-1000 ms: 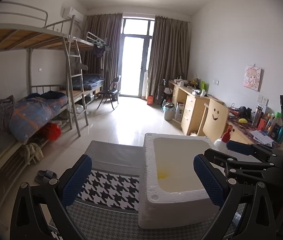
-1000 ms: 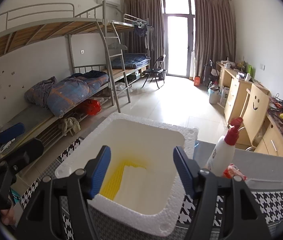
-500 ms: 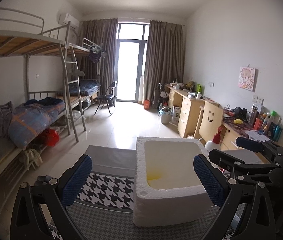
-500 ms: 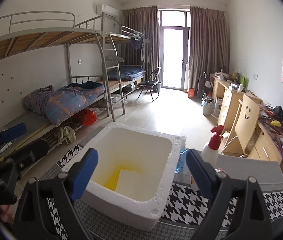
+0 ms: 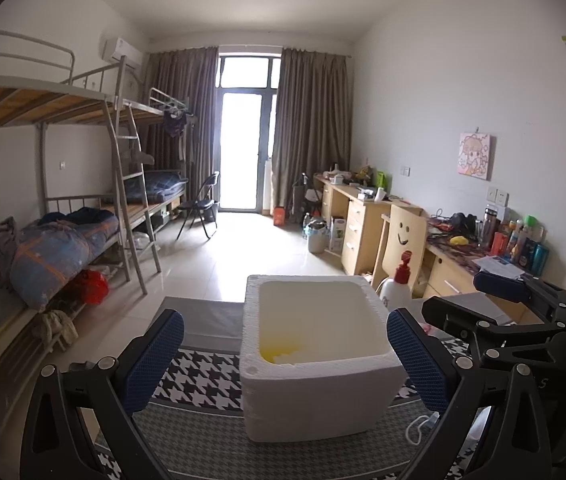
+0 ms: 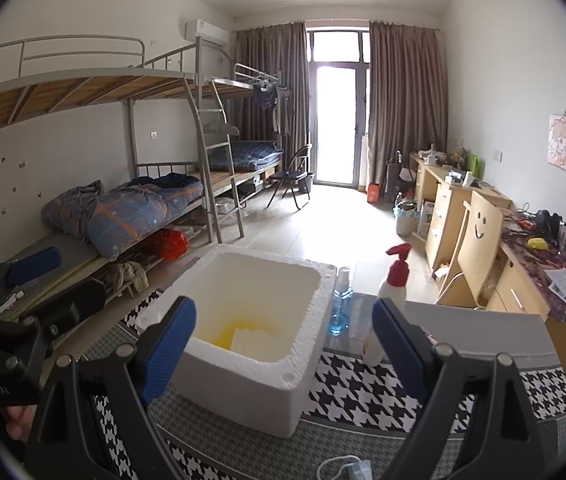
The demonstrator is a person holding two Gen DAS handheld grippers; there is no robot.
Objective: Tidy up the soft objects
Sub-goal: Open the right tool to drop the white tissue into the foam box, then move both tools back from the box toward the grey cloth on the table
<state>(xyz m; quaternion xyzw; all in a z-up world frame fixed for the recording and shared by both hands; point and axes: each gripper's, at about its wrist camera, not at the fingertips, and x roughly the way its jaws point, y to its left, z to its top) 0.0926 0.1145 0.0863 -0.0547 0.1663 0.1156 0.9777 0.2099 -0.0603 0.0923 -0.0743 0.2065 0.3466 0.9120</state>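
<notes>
A white foam box [image 5: 315,376] stands on a houndstooth cloth [image 5: 199,376]. Something yellow [image 6: 227,330] and a white sheet [image 6: 255,340] lie at its bottom. My left gripper [image 5: 283,360] is open and empty, held back from the box and above it. My right gripper [image 6: 283,340] is open and empty too, on the near side of the box [image 6: 243,376]. A blue face mask with a white ear loop [image 6: 351,470] lies on the cloth at the near edge; its loop shows in the left wrist view [image 5: 419,428].
A white spray bottle with a red top [image 6: 391,296] and a small blue bottle [image 6: 341,304] stand right of the box. Bunk beds with bedding [image 6: 131,208] line the left wall. Desks and a wooden chair [image 6: 479,248] line the right.
Both grippers have drawn back and up from the box, which now looks smaller and farther. The right jaws have opened wider. The bottles and the mask have come into view.
</notes>
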